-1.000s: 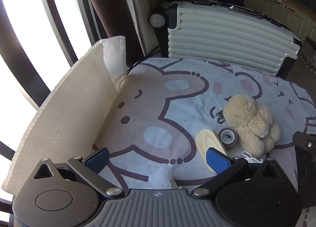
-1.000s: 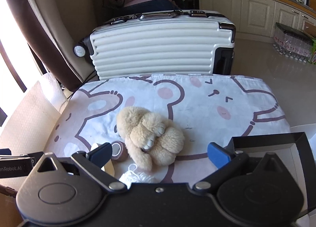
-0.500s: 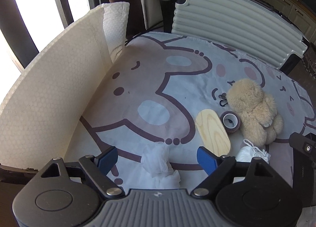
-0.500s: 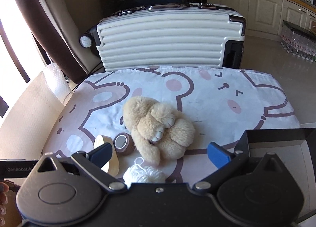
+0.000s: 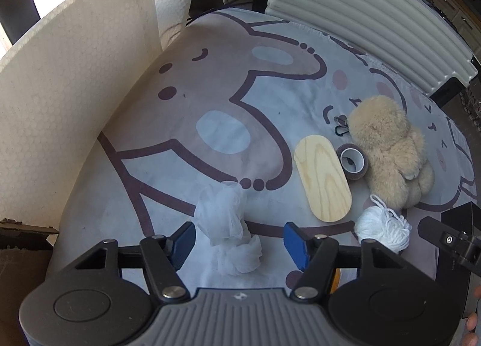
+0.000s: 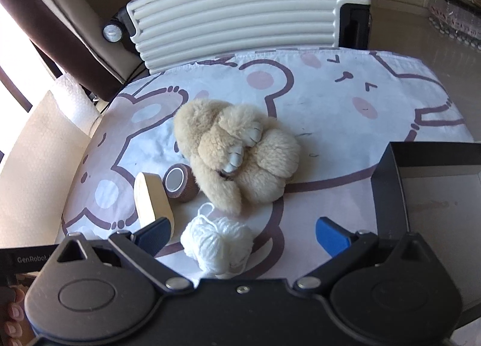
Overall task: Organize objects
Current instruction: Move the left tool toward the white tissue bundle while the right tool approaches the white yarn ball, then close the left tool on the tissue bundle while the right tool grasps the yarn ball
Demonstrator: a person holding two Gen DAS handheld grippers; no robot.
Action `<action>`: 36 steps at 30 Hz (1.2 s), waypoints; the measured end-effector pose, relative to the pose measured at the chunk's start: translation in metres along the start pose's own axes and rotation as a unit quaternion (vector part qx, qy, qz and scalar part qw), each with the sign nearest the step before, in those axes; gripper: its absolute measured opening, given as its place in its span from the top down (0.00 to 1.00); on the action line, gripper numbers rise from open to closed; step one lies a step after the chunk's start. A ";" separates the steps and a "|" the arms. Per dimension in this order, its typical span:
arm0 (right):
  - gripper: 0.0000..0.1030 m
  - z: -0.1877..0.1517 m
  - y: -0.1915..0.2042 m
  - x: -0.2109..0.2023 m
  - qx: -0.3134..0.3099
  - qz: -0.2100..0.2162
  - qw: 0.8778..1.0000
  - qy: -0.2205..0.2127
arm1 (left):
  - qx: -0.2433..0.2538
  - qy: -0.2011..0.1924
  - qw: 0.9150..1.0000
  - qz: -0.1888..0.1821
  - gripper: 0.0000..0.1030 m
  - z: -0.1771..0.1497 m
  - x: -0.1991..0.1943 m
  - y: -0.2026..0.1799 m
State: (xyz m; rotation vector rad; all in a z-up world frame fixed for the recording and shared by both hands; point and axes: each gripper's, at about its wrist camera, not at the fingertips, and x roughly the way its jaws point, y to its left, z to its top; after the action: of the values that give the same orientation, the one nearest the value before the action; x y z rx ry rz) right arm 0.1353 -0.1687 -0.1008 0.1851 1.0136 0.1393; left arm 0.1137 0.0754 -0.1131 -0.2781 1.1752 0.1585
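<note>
Sorting barely begun: every item lies loose on the bench.

I read the left claw (image 5: 239, 239) half-open, its jaws having just been closing around the gauze bundle (image 5: 225, 222), pads not yet touching. The right claw (image 6: 242, 233) stands wide and empty, the yarn ball (image 6: 218, 243) between its jaws; the black box (image 6: 390, 171) to its right looks unfilled. Legible text: "GenRobot".

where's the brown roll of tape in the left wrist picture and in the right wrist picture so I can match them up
Left wrist: the brown tape roll sits right of centre, between the oval wooden board and the plush toy.
Right wrist: the brown tape roll sits left of centre, again between board and toy.
Shared landmark: the ribbed white suitcase behind the table.
</note>
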 end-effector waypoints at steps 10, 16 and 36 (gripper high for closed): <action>0.15 -0.004 0.015 0.020 -0.054 0.003 0.998 0.031 | 0.014 0.016 1.000 0.008 0.38 -0.002 0.015 -0.007; 0.22 -0.003 0.018 0.029 -0.065 0.000 0.997 0.034 | 0.018 0.026 0.999 0.017 0.40 -0.004 0.022 -0.007; 0.59 0.000 0.028 0.044 -0.061 0.017 0.995 0.072 | 0.000 0.045 0.999 0.018 0.44 -0.005 0.031 -0.001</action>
State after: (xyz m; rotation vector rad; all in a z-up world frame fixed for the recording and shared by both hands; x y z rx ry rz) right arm 0.1569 -0.1329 -0.1312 0.0826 1.1418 0.2481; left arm 0.1213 0.0719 -0.1435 -0.2663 1.2698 0.1778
